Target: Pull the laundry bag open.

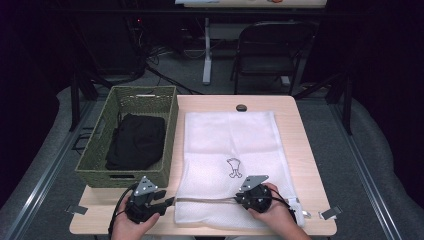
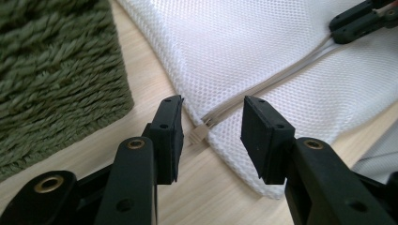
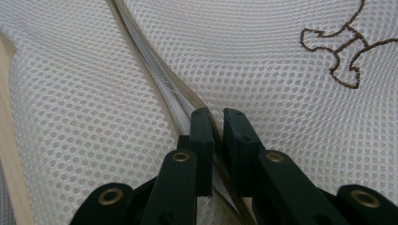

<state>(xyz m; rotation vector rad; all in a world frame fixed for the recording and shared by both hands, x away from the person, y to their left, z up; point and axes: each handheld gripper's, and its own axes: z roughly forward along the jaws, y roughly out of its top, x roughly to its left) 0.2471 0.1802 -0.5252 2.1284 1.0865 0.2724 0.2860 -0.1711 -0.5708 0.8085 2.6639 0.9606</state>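
Mesh bag (image 1: 230,145) lies flat on table (image 1: 300,150), zipper (image 1: 205,200) along near edge.

Your right gripper (image 3: 215,117) pinches zipper mid-run, anchoring fabric.

Your left gripper (image 2: 211,126), jaws apart, straddles zipper end (image 2: 199,134) near bag's left corner, ready to grab.

Basket (image 1: 100,165) with black clothes (image 1: 136,141) waits left.

Each hand carries a black two-jaw gripper: the left gripper (image 1: 169,201) at the lower left of the high view, the right gripper (image 1: 239,198) at lower centre. Each bears a grey three-cornered plate dotted with small holes on top. A black cable loops from each body. In the gripper views the jaws are matte black blocks with small screw holes, hinged on arms with brass-coloured rivets.
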